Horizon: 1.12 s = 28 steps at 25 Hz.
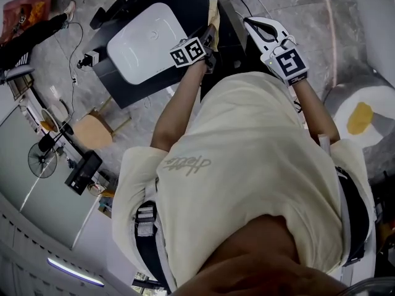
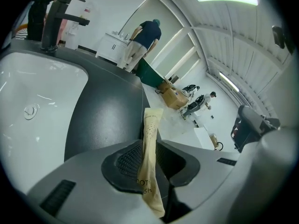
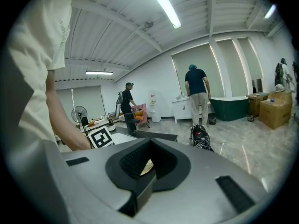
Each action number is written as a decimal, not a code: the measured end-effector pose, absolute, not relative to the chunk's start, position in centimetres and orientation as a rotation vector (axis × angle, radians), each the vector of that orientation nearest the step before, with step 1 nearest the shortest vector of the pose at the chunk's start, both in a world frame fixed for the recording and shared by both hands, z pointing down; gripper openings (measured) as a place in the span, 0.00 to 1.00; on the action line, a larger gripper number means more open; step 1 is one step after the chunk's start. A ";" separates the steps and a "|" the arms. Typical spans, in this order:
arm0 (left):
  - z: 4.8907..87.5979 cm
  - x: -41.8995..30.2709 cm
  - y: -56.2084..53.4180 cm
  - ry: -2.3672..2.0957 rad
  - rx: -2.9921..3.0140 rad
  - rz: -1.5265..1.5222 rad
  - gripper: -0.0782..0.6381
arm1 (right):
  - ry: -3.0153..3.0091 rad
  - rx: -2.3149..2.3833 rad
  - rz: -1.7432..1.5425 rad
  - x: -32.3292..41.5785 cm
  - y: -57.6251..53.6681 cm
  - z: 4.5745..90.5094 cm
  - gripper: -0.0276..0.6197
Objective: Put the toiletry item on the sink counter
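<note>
A long tan toiletry sachet (image 2: 152,139) stands upright between the jaws of my left gripper (image 2: 150,161), which is shut on its lower half. Its top end leans out over the dark sink counter (image 2: 110,111), right of the white basin (image 2: 37,101) and the black faucet (image 2: 50,17). In the head view the left gripper (image 1: 208,36) holds the sachet (image 1: 213,11) over the counter's right edge (image 1: 225,17), beside the basin (image 1: 145,42). My right gripper (image 1: 251,22) hovers off the counter's right side; its jaws (image 3: 148,166) are shut, with nothing held.
A wooden stool (image 1: 92,131), a floor fan (image 1: 42,161) and cables lie on the floor left of the counter. In the room beyond stand a person at a white vanity (image 3: 197,94), a green bathtub (image 3: 231,107), cardboard boxes (image 3: 275,107) and a black bag (image 3: 200,135).
</note>
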<state>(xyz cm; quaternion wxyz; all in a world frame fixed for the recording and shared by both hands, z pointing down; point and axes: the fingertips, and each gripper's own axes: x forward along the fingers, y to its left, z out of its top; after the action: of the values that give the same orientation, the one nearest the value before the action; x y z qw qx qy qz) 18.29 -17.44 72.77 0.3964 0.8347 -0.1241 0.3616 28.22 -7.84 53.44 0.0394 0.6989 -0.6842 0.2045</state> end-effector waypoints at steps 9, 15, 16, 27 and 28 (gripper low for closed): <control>69.7 18.6 -18.4 -0.319 2.161 0.790 0.23 | -2.106 2.117 0.653 27.3 -7.5 54.4 0.04; 64.8 18.4 -19.7 -0.209 2.374 0.698 0.23 | -2.077 2.140 0.618 25.8 -8.9 53.8 0.04; 63.7 18.4 -19.9 -0.187 2.400 0.663 0.23 | -2.070 2.148 0.610 25.4 -9.1 53.4 0.03; 52.7 14.2 -22.6 -0.007 2.567 0.300 0.23 | -2.096 2.168 0.557 21.1 -12.2 48.1 0.03; 51.9 13.5 -22.9 0.001 2.583 0.280 0.23 | -2.102 2.180 0.572 20.8 -12.5 47.8 0.04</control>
<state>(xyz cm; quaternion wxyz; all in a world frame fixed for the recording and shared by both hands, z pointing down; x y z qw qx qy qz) 13.51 -22.89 51.87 0.2685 0.9577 0.0005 0.1039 20.81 -12.55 47.75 0.0298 0.7071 -0.6817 0.1855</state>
